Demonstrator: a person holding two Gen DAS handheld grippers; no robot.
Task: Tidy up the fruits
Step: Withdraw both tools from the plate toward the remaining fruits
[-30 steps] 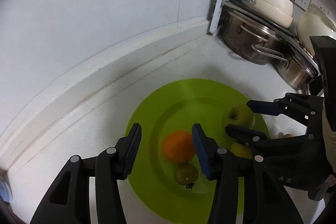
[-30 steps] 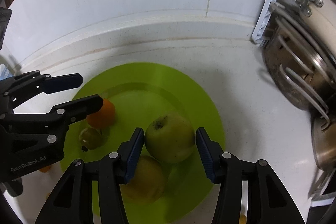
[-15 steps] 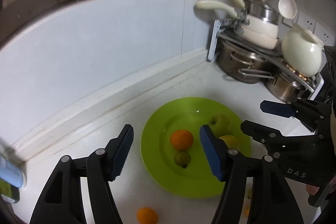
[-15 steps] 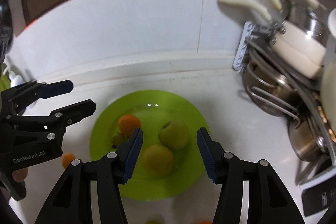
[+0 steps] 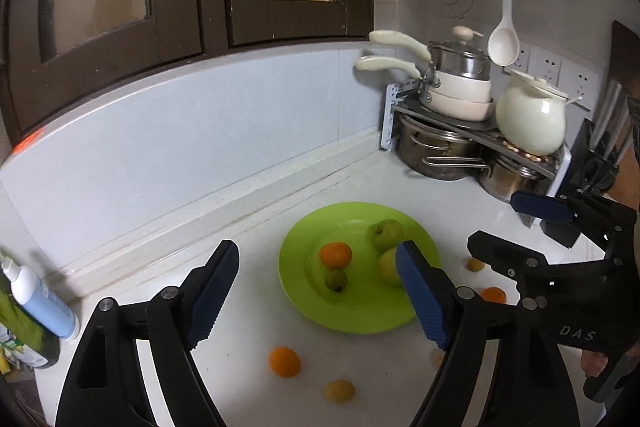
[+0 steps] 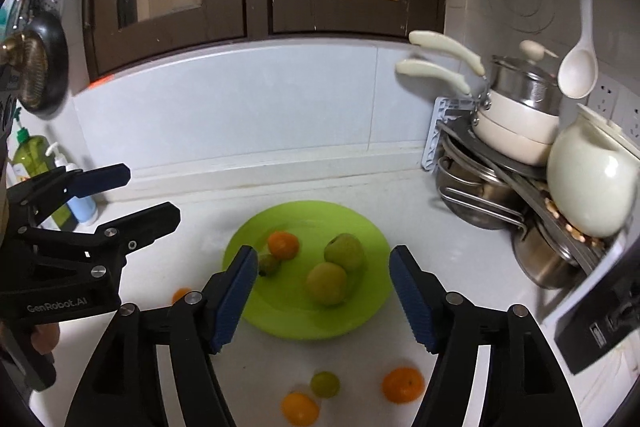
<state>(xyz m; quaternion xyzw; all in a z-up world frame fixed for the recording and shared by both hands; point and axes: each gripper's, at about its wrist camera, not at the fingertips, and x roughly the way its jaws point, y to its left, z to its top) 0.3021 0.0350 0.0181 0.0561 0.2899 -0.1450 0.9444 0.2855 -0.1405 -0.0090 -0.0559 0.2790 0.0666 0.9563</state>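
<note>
The white table (image 5: 248, 227) fills the lower half of both my views, bounded by a raised lip along the blue wall at mid-frame and by the pot rack (image 6: 480, 163) at the right edge; bare surface runs between the lip and the green plate (image 6: 280, 319), and more lies along the bottom of the frame. My left tool (image 5: 318, 293) hangs above the table with its jaws spread wide and nothing between them, its blue pads (image 5: 212, 295) framing the plate's left rim. My right tool (image 6: 322, 295) is likewise wide apart and empty, straddling the plate from above. The plate sits at centre frame, apart from the lip and the rack. On it lie two green apples (image 6: 344, 251) touching each other at right, an orange (image 6: 283, 245) at left, and a small green fruit (image 5: 335, 279) just beside the orange. Off the plate, near its lower rim, a loose orange (image 6: 402, 385), a yellow-orange fruit (image 6: 299, 407) and a small green one (image 6: 325, 383) rest on the table. A blue bottle (image 5: 44, 303) stands at the left edge.
</note>
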